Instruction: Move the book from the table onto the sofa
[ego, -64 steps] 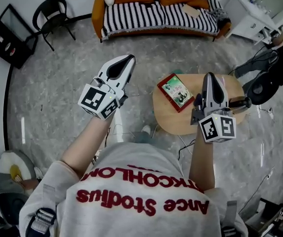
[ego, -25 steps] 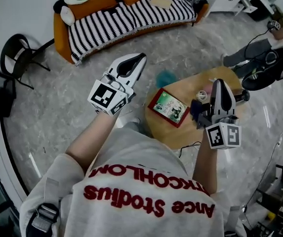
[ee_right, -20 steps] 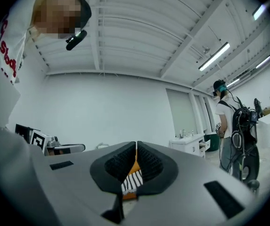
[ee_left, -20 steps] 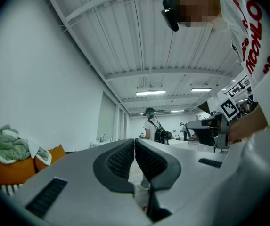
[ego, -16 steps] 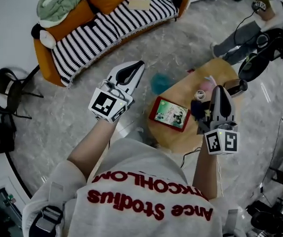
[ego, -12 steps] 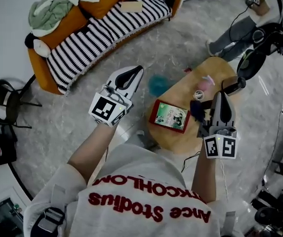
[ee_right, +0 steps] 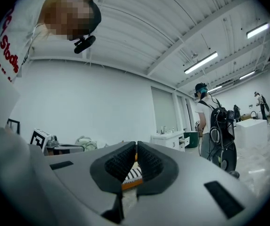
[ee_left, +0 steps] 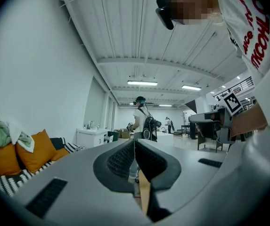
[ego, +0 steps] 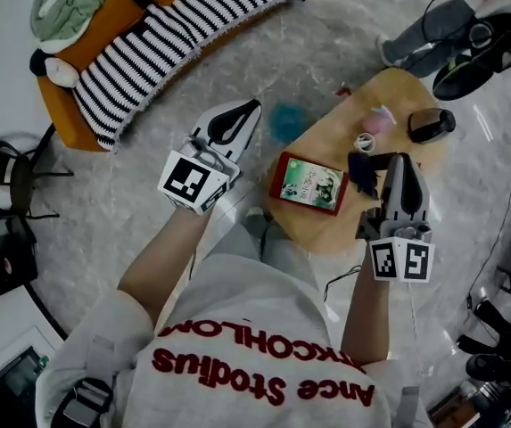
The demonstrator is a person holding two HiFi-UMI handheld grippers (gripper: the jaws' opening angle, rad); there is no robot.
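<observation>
The left gripper [ego: 247, 108] hangs over the grey floor [ego: 121, 203] just off the table's left edge, jaws pressed together on nothing. The right gripper [ego: 404, 160] is closed and empty too, over the round wooden table [ego: 325, 232]. Between them the book [ego: 310, 184] lies flat on the table (red border, green cover), touched by neither. The striped sofa [ego: 157, 47] stands well apart at the upper left. A pink object [ego: 380, 119] and a black one [ego: 431, 125] sit farther back on the table. From the left gripper view, the ribbed pads [ee_left: 123, 160] meet with no gap, an orange cushion [ee_left: 35, 150] shows at the left, and a person with a backpack [ee_left: 142, 121] stands far off. From the right gripper view, the pads [ee_right: 123, 163] are shut as well, with a sliver of the sofa's stripes showing just below them.
</observation>
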